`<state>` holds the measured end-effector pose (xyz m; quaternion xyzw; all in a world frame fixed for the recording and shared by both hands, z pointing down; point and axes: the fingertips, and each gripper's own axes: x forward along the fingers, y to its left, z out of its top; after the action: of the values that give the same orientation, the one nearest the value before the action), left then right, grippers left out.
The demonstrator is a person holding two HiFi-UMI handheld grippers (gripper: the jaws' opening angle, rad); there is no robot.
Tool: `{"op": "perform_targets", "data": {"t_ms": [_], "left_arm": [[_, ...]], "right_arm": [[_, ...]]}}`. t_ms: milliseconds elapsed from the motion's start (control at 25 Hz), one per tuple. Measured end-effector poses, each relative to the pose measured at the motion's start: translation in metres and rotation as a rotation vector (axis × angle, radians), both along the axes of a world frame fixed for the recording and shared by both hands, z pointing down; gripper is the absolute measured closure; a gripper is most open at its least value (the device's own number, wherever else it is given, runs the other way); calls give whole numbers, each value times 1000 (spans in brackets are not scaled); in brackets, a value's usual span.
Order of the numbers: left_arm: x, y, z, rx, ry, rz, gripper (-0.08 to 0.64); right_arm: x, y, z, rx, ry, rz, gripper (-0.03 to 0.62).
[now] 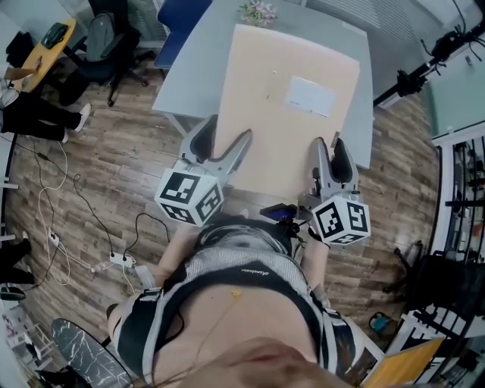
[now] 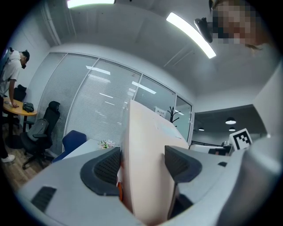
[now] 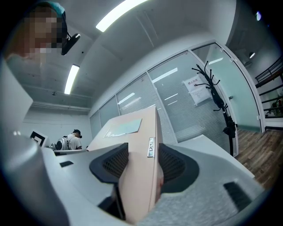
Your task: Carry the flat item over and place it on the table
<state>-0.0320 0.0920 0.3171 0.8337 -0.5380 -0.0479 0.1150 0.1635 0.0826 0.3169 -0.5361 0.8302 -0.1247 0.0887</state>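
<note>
The floor (image 1: pixel 114 151) is brown wood. At the far left stand a yellow round table (image 1: pixel 53 38) and a black office chair (image 1: pixel 102 53). White cords run over the floor to a power strip (image 1: pixel 121 259). In the middle is a big grey bench (image 1: pixel 186 68) with a small bunch of flowers (image 1: pixel 258 10) at its far end. At the right, a black stand (image 1: pixel 424 64) leans near some shelves. The walls past the bench are glass with blinds (image 2: pixel 97 110). The flat item (image 1: pixel 288 144) is a wide, thin, pale tan box, held up flat with its far part over the bench. The left hand-held gripper (image 1: pixel 226 136) is clamped on its near left corner. A white label (image 1: pixel 309 96) sits on top. The right hand-held gripper (image 1: pixel 330 148) is clamped on its near right corner.
</note>
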Motion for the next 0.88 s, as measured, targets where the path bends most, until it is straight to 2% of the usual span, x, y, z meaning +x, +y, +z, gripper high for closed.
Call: {"op": "perform_targets", "data": {"t_ms": [640, 880], "left_arm": [[13, -23, 14, -45, -12, -13, 256], [18, -39, 17, -52, -16, 19, 256]], "right_arm": [[13, -26, 18, -48, -15, -17, 385], [19, -35, 22, -55, -21, 16, 385]]}}
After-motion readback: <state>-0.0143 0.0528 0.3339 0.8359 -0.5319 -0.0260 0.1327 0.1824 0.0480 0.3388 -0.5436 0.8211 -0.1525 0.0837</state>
